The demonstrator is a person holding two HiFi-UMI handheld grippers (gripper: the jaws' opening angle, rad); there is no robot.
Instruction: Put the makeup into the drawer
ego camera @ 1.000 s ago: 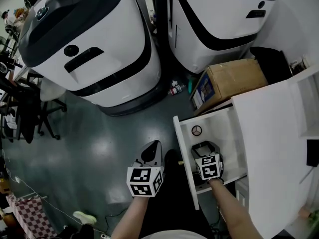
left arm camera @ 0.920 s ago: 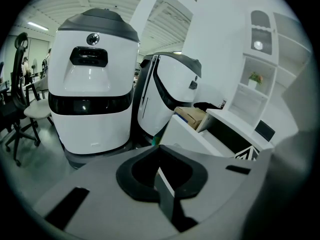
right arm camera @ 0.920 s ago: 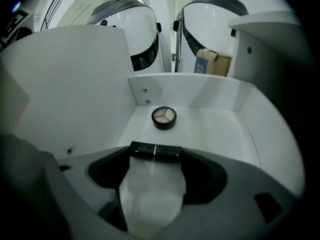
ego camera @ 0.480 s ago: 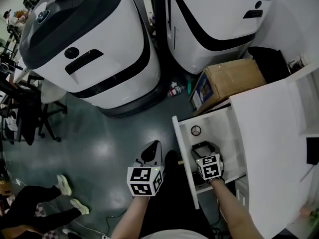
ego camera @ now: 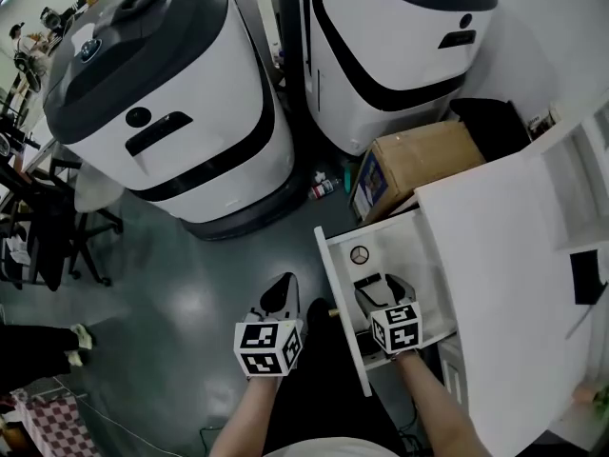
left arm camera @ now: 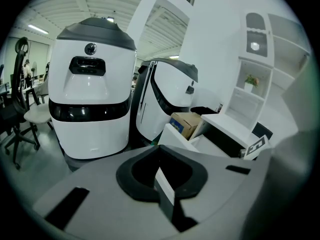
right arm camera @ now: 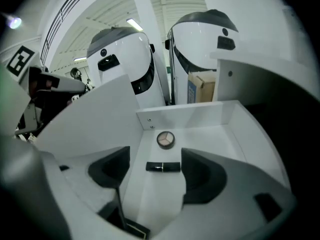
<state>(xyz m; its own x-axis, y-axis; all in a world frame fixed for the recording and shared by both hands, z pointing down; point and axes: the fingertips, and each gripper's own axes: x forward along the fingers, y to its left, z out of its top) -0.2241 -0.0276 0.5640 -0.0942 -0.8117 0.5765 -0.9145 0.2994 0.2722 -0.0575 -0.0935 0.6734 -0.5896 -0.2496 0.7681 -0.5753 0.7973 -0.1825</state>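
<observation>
Open drawer (right arm camera: 215,134), seen along the right gripper (right arm camera: 155,174). The gripper is hovering over the drawer floor and pointing steeply down. Its fingers (right arm camera: 112,166) are standing wide apart and are gripping nothing.

The lipstick (right arm camera: 163,167) is lying flat on the drawer floor, below the gap between the two fingers. Its long axis is running crosswise, from one finger toward the other, at a right angle to the line along which the gripper is pointing. One end is showing just beside the right finger; the other is stopping well short of the left finger. A thin bright band is circling the tube a little to the left-finger side of its middle. Which end is the cap cannot be told.

A round compact (right arm camera: 165,139) is lying flat beyond the fingertips, between them and the drawer's far wall, apart from the lipstick.

The left gripper (left arm camera: 162,179) is hanging outside the drawer, beside its front panel and over the grey floor (ego camera: 190,284). Its fingers are lying closed together with nothing between them, and they are pointing toward two large white machines (left arm camera: 92,104).
</observation>
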